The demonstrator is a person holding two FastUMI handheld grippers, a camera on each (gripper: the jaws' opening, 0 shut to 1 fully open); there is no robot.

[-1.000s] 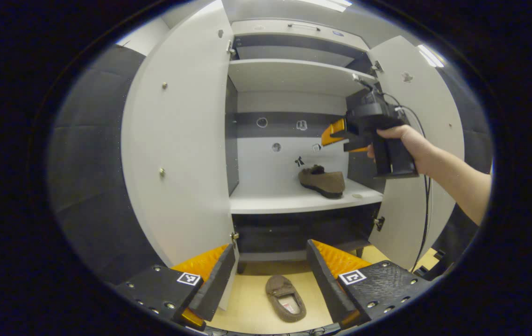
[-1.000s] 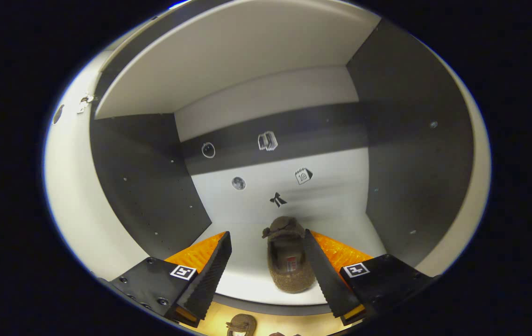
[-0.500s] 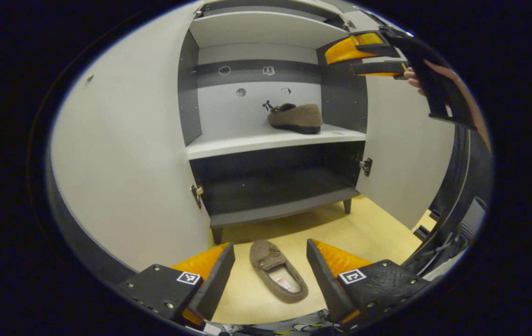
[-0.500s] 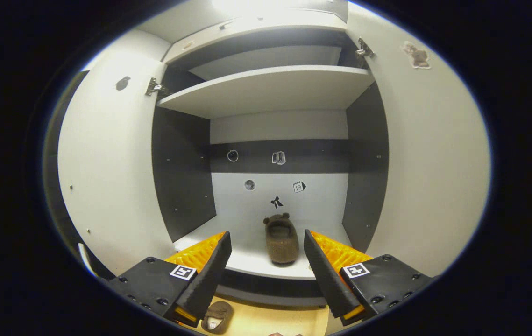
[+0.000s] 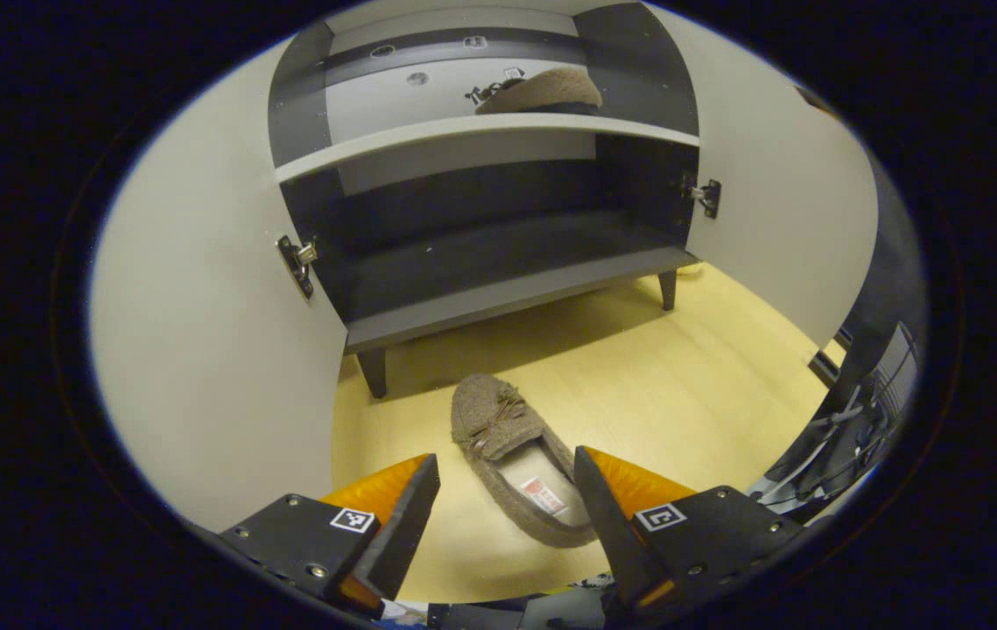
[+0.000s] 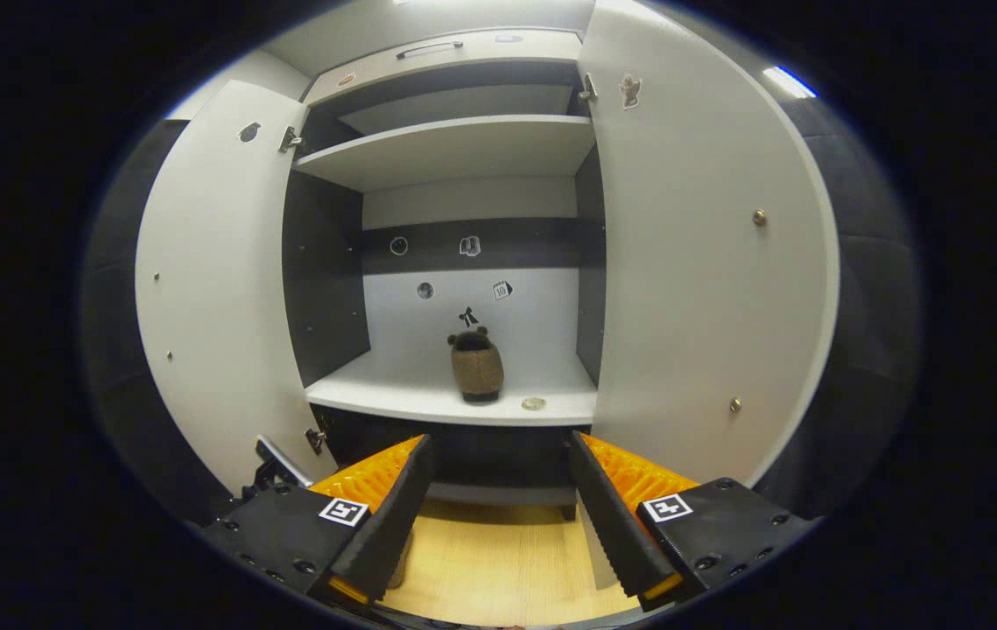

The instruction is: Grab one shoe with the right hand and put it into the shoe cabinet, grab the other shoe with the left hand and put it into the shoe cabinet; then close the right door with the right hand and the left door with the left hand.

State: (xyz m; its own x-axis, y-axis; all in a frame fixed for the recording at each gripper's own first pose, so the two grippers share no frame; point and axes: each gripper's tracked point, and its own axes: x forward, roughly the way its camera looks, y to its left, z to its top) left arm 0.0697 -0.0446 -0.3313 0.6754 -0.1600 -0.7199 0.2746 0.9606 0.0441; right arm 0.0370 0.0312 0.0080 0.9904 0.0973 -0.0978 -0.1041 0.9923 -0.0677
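I'm hovering the left gripper over the second shoe; jaws spread wide, nothing held; the shoe is lying on the yellow floor in front of the shoe cabinet, toe toward the cabinet, heel end sitting between my fingers but not touched, as far as I can tell. It's looking like a soft fuzzy slipper, light, floppy upper, so I'm judging a pinch across the side walls at the heel opening would hold best; the fabric should be grippy, nothing fragile; grabbing the toe alone might let it droop. First shoe is resting on the middle shelf, toward the right. Right gripper is facing the cabinet from in front, fingers wide apart and empty. Left door and right door are both standing open.
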